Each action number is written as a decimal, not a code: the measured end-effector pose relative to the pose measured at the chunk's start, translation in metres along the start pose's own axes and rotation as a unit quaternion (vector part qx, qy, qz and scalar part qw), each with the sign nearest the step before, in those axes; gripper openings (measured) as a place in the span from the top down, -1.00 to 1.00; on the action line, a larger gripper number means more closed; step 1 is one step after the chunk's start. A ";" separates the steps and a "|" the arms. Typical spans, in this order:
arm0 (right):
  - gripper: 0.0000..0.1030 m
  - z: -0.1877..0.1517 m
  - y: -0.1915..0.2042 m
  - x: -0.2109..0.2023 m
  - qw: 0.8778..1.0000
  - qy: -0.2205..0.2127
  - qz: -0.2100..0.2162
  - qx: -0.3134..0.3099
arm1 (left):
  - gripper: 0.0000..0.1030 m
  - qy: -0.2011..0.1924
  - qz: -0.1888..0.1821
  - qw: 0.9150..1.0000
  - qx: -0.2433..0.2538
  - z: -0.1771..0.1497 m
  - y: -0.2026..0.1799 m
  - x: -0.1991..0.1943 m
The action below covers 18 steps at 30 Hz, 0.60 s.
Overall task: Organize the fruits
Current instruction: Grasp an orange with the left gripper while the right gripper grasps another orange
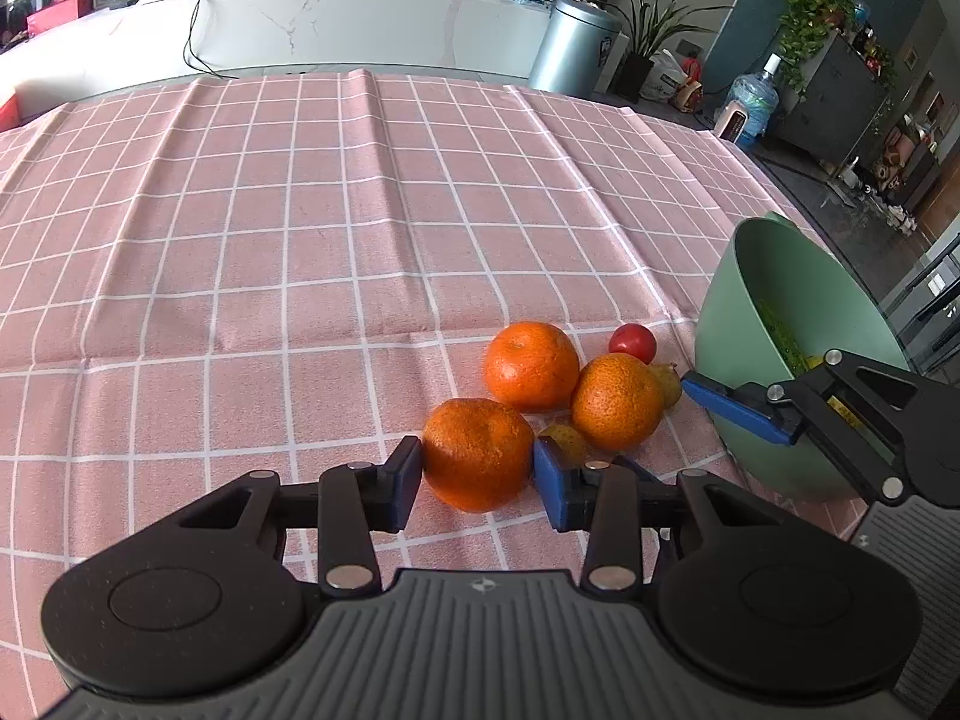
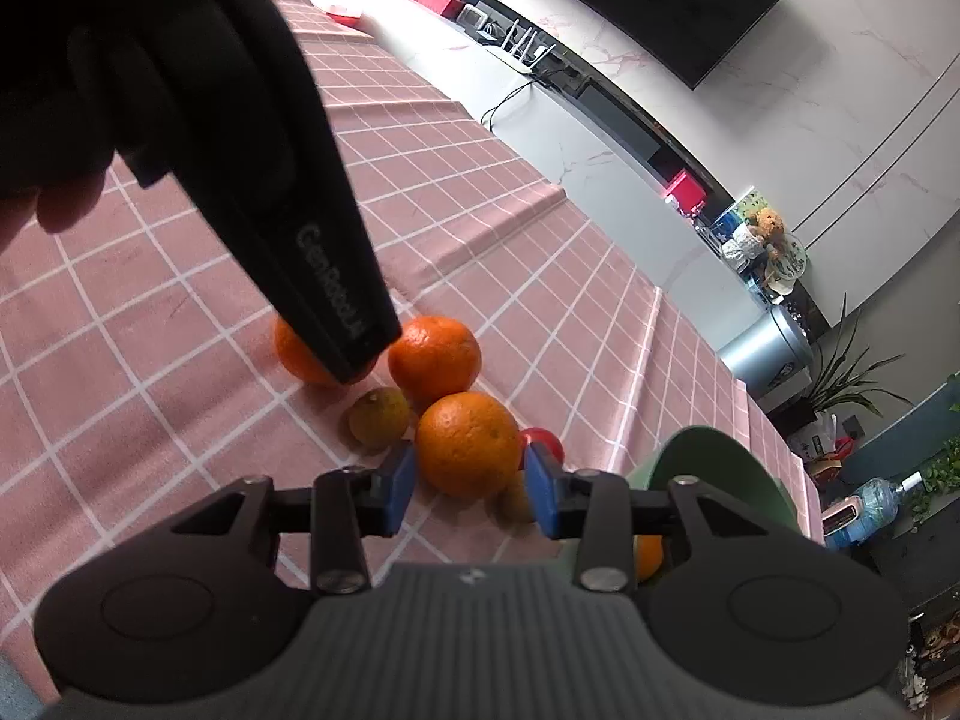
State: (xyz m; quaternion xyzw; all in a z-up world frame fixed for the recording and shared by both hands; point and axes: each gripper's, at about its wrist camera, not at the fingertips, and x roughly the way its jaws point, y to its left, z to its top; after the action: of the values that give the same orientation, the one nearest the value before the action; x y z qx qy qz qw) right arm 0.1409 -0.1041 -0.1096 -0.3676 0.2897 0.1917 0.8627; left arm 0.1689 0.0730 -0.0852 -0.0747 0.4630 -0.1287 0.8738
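Three oranges lie on the pink checked cloth (image 1: 300, 252) with a small red fruit (image 1: 632, 342) and two small green-brown fruits (image 1: 567, 441). My left gripper (image 1: 476, 483) has its blue pads touching both sides of the nearest orange (image 1: 477, 453), which rests on the cloth. My right gripper (image 2: 468, 489) stands open around another orange (image 2: 468, 444), its pads just off the fruit; it also shows in the left wrist view (image 1: 744, 405). A green bowl (image 1: 750, 312) stands at the right with fruit inside. The third orange (image 1: 531, 366) lies behind.
The left gripper's black body (image 2: 270, 180) crosses the right wrist view and hides part of one orange (image 2: 297, 354). The table's far edge runs along a white counter (image 1: 360, 24). A grey bin (image 1: 573, 45) and plants stand beyond the table.
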 end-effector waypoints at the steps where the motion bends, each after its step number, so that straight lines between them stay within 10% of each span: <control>1: 0.31 -0.001 0.000 0.002 1.000 0.002 0.000 -0.003 | 0.12 -0.001 0.002 1.000 -0.002 0.000 0.001 -0.002; 18: 0.24 0.003 0.006 0.021 1.000 0.013 -0.014 -0.010 | 0.12 -0.017 0.007 0.999 -0.027 -0.004 0.009 -0.018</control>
State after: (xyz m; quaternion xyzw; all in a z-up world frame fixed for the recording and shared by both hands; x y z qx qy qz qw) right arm 0.1543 -0.0951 -0.1243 -0.3829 0.2939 0.1774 0.8576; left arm 0.1579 0.0869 -0.0755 -0.0976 0.4520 -0.1091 0.8799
